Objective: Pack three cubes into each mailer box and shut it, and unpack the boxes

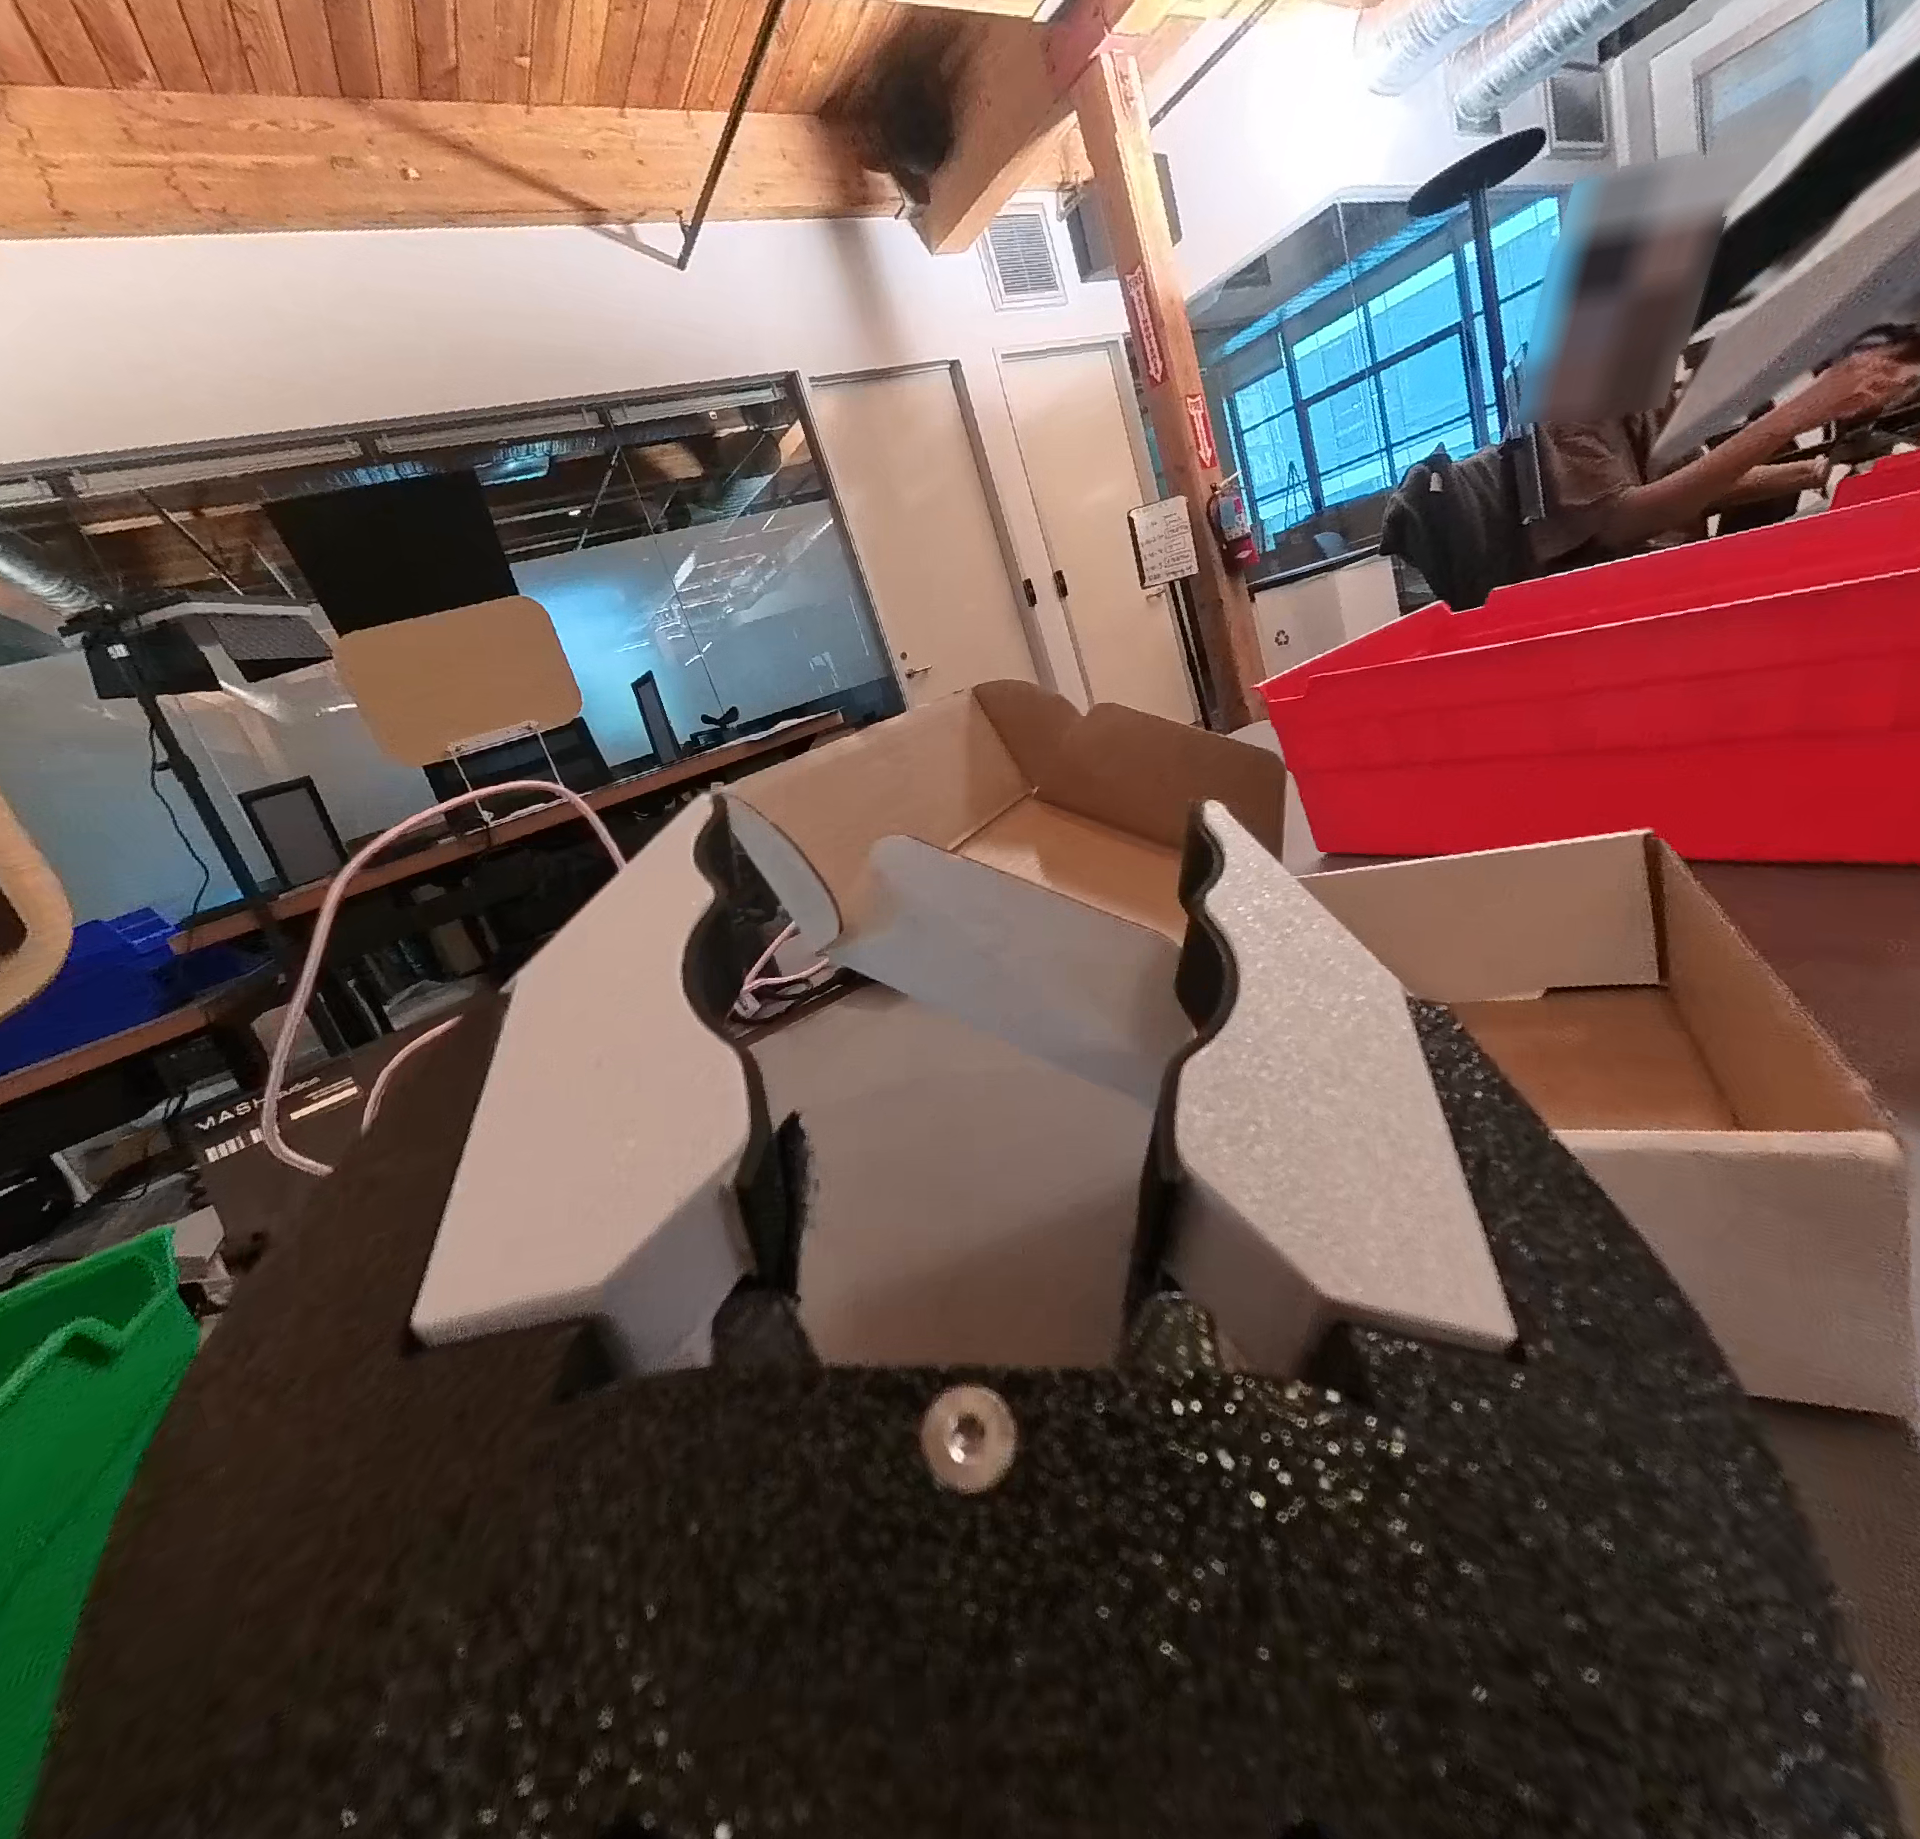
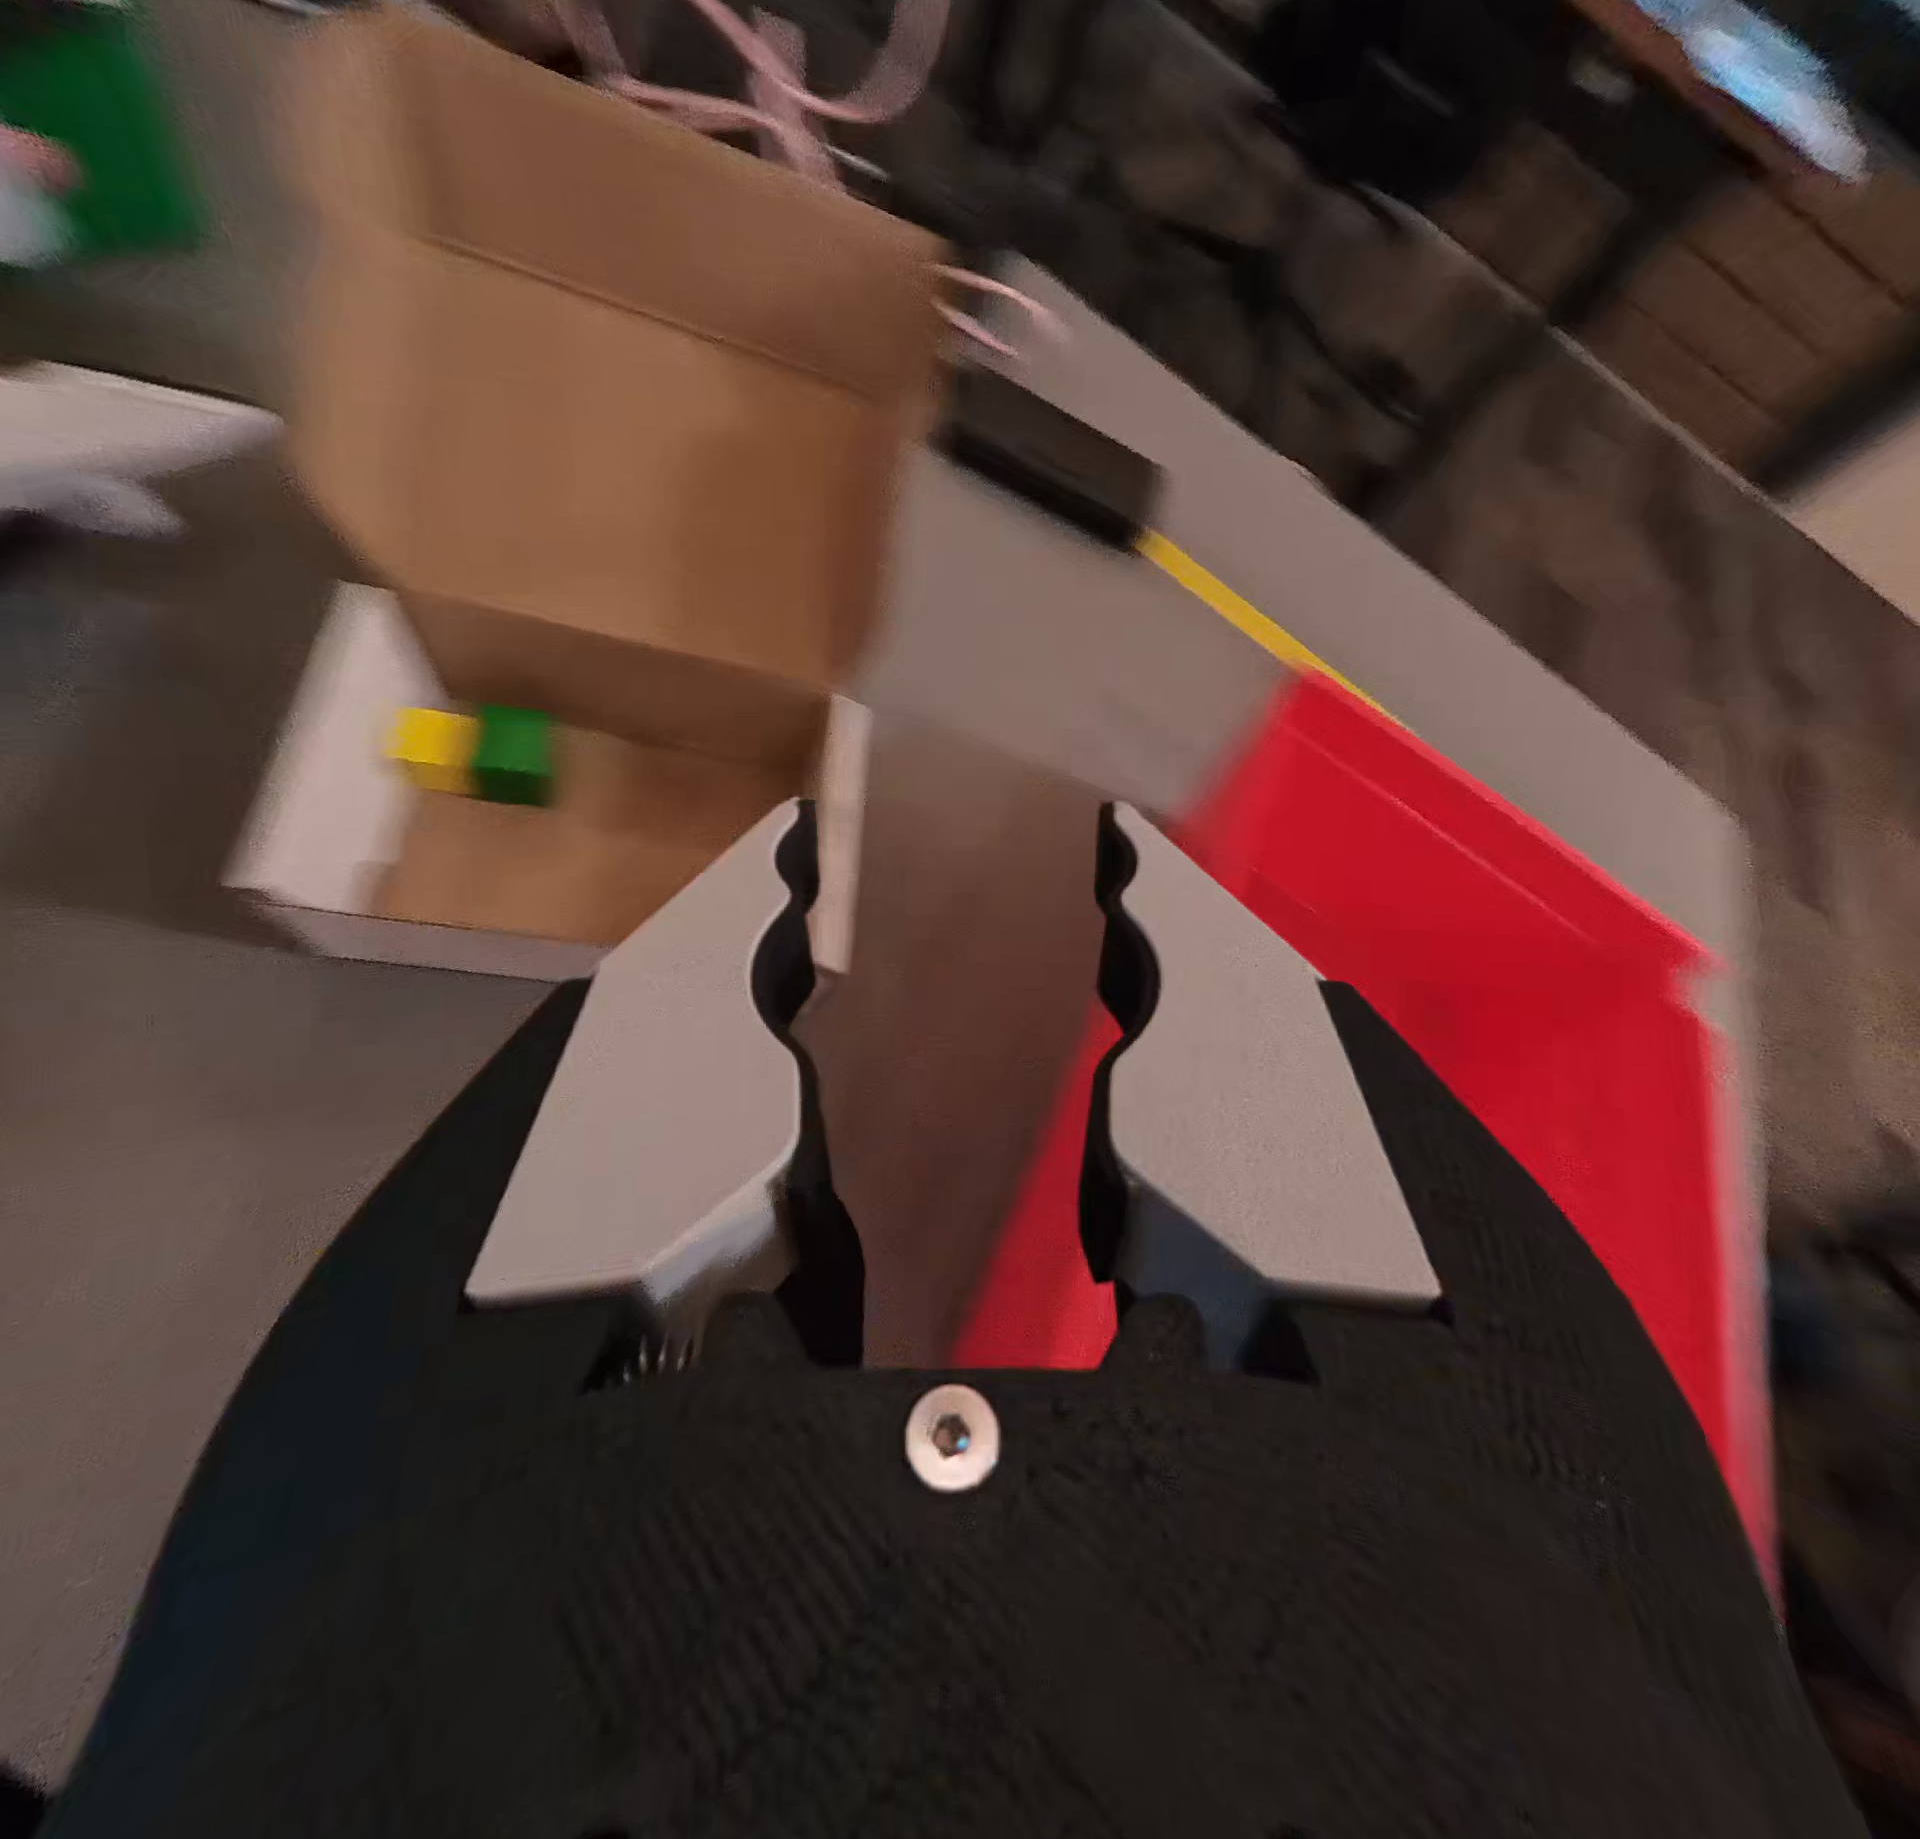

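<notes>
Both tongs gape, gripping nothing.
Left gripper [image 1: 961, 916] straddles a grey flap of the brown cardboard mailer box [image 1: 1049, 802] without pinching it; right gripper [image 2: 956, 916] hovers beside a second open box [image 2: 582, 501] holding a yellow cube [image 2: 426, 740] and green cube [image 2: 514, 750], the red plastic bin [image 2: 1455, 906] beyond.

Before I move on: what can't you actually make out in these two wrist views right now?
- Third cube: only a yellow cube and green cube show; motion blur smears that open box.
- Box between the left gripper fingers: its front is hidden by its own grey flaps.
- Red bin contents: hidden by its wall.
</notes>
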